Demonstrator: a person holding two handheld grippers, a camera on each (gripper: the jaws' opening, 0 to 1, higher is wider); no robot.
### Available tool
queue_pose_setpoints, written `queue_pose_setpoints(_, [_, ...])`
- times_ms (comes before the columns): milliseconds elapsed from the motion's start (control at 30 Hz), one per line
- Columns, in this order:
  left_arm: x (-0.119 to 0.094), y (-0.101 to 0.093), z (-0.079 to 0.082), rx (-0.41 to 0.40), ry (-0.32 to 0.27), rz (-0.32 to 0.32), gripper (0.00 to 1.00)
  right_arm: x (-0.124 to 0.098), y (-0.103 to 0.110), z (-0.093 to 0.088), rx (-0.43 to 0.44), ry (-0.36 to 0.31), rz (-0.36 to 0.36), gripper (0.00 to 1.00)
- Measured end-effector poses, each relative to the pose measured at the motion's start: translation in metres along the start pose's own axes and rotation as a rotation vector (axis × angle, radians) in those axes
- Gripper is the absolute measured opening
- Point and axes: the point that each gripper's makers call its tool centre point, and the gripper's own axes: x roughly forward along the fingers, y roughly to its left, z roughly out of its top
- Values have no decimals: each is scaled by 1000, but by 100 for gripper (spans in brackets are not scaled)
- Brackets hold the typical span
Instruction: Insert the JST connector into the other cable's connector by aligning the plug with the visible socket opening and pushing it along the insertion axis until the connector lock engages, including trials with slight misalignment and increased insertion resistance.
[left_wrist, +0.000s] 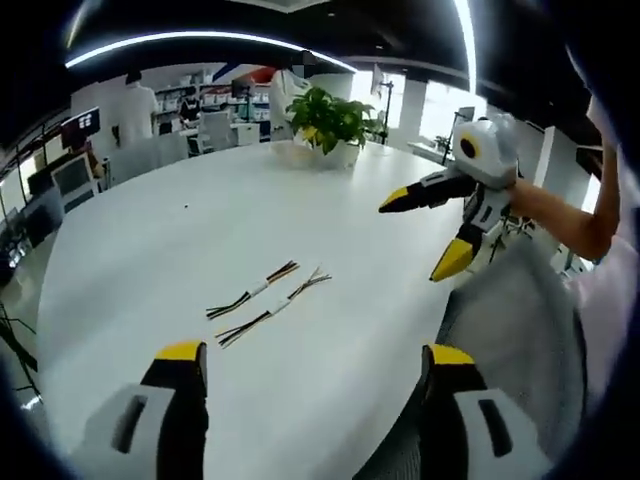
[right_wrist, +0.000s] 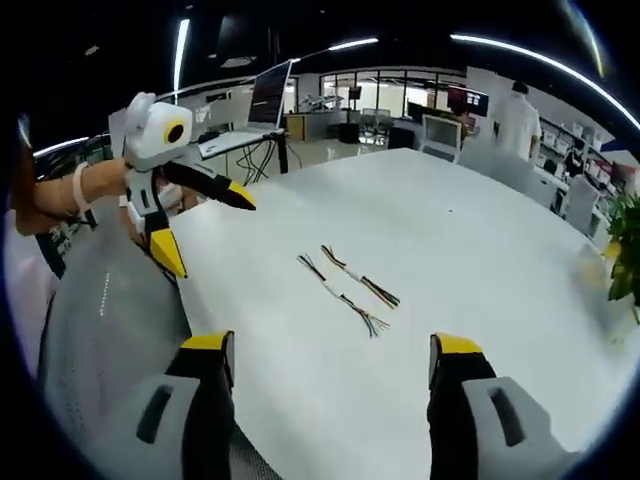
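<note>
A: Where are the two cables?

B: They lie side by side on the white desk (left_wrist: 130, 260), close together but not joined. In the left gripper view one cable (left_wrist: 254, 291) sits just behind the other cable (left_wrist: 272, 312).

A: Which way do they point?

B: Each one lies long and slanted, from low left to high right in that view.

A: Which claw is nearer?

B: I think both are about the same. The left claw (left_wrist: 310, 360) has the cables straight ahead of it, between its jaws. The right claw (right_wrist: 335, 352) sees them ahead too.

A: Are the claws holding anything?

B: No. Both are wide apart and hold nothing, above the desk edge.
</note>
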Motion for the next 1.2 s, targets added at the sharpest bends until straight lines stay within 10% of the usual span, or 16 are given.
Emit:
queue_pose_setpoints(400, [-22, -3, -19, -73, 27, 78, 97, -10, 10, -3, 141, -20, -41, 97])
queue_pose_setpoints(1200, [-28, -4, -25, -160, 7, 148, 99, -12, 34, -17, 228, -18, -31, 100])
